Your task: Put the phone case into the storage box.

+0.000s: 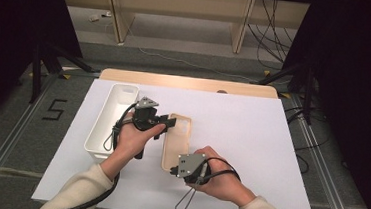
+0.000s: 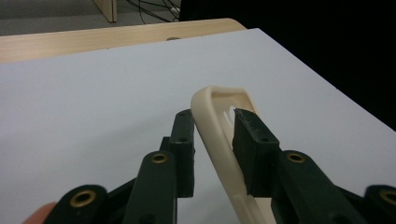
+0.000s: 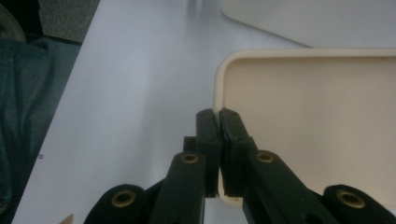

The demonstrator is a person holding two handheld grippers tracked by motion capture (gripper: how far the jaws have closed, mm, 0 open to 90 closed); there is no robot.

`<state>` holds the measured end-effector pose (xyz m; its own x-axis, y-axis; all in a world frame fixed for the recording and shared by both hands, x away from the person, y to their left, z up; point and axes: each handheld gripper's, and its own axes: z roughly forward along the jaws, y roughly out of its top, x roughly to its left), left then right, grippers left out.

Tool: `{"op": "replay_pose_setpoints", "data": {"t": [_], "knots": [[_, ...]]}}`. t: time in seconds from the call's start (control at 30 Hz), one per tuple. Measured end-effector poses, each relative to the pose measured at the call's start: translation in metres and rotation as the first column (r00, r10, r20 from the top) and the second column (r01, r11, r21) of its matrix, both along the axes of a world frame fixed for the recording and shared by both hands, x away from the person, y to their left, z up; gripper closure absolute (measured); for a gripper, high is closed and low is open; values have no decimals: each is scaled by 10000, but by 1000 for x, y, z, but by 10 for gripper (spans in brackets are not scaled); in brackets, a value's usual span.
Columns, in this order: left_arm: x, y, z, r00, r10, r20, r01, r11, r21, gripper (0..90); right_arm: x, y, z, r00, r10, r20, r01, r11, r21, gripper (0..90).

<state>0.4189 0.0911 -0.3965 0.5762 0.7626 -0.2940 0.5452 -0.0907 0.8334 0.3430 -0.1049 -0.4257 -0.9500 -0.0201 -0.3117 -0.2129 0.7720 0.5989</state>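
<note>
Near the middle of the white table (image 1: 271, 141), the cream phone case (image 1: 176, 146), judged light, thin and flexible, is pinched at its near rim by the clenched right gripper (image 3: 219, 116), while the left gripper (image 2: 212, 135) straddles its far rim, not visibly pressing.

The person wears cream-coloured long sleeves (image 1: 84, 187) that end at the wrists. Each hand grasps a black two-jaw gripper: the left gripper (image 2: 212, 144) and the right gripper (image 3: 219, 135) have flat black link arms with brass-ringed pivot holes. Beside the long white plastic bin (image 1: 110, 116), a grey three-cornered plate (image 1: 147, 103) tops the left gripper, and black cables trail from both.
</note>
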Motion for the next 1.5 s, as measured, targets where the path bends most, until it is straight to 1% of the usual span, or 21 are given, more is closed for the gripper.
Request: {"op": "replay_pose_setpoints", "data": {"t": [0.07, 0.1, 0.23, 0.33, 0.4, 0.5, 0.57, 0.63, 0.67, 0.77, 0.83, 0.87, 0.93, 1.0, 1.03, 1.1, 1.23, 1.27, 1.3, 1.4, 1.5], "knots": [[-1, 0, 1, 10000, -49, 13, 49, 10000, -64, 708, 1, 0, -1, 9999, 32, -111, -33, 10000, -53, 885], [-1, 0, 3, 10000, -88, 41, 88, 10000, 5, 715, 1, 0, -2, 10000, -4, -37, 4, 9999, -121, 885], [-4, 0, 6, 9999, -164, 29, 164, 9998, -111, 731, 2, 0, -4, 9999, -70, 152, 74, 9996, -276, 884], [-5, -1, 7, 9996, -291, 48, 292, 9995, -141, 743, 2, 0, -5, 9999, -13, 101, 18, 9991, -426, 884], [-6, -1, 8, 9995, -297, 48, 298, 9994, -163, 750, 2, 0, -6, 9996, -78, 271, 92, 9985, -533, 884], [-7, -2, 9, 9994, -358, 3, 358, 9990, -283, 760, 2, 1, -7, 9999, -32, 152, 41, 9982, -596, 883], [-7, -2, 9, 9993, -371, -23, 370, 9989, -292, 765, 2, 1, -7, 9997, -107, 227, 121, 9980, -616, 884], [-8, -2, 10, 9991, -418, -25, 417, 9986, -328, 771, 1, 1, -8, 9995, -301, 126, 308, 9974, -656, 883], [-8, -3, 10, 9990, -458, 2, 457, 9982, -395, 774, 3, 1, -8, 9990, -170, 416, 202, 9968, -768, 883], [-9, -3, 11, 9989, -470, -16, 469, 9982, -378, 782, 3, 2, -9, 9997, -76, 229, 93, 9971, -757, 883], [-9, -4, 12, 9986, -532, -4, 532, 9976, -449, 788, 4, 2, -10, 9990, -140, 430, 175, 9965, -817, 883], [-10, -4, 12, 9986, -536, 27, 536, 9972, -525, 791, 4, 2, -10, 9993, -106, 365, 137, 9963, -843, 883], [-12, -5, 14, 9984, -560, 31, 561, 9969, -545, 798, 4, 2, -10, 9981, -308, 524, 353, 9956, -867, 883], [-13, -5, 16, 9979, -640, 139, 648, 9957, -665, 805, 5, 2, -9, 9985, -290, 475, 330, 9957, -865, 882], [-14, -6, 17, 9976, -661, 196, 671, 9959, -599, 807, 4, 2, -9, 9985, -366, 395, 398, 9957, -840, 882], [-17, -8, 19, 9970, -703, 327, 723, 9953, -642, 811, 5, 2, -9, 9981, -302, 541, 348, 9957, -857, 880], [-20, -9, 23, 9952, -774, 595, 810, 9948, -614, 815, 5, 1, -9, 9977, -510, 447, 540, 9962, -683, 878], [-21, -9, 24, 9951, -749, 651, 791, 9948, -638, 816, 7, 1, -9, 9977, -420, 529, 458, 9963, -729, 877], [-21, -9, 25, 9947, -737, 720, 786, 9946, -674, 816, 7, 0, -9, 9975, -574, 402, 598, 9962, -628, 875], [-21, -8, 26, 9918, -823, 981, 892, 9937, -681, 817, 8, -1, -8, 9964, -769, 359, 784, 9960, -431, 863], [-23, -9, 27, 9858, -875, 1431, 926, 9953, -295, 818, 9, -3, -6, 9959, -841, 332, 846, 9963, -142, 780]]}}
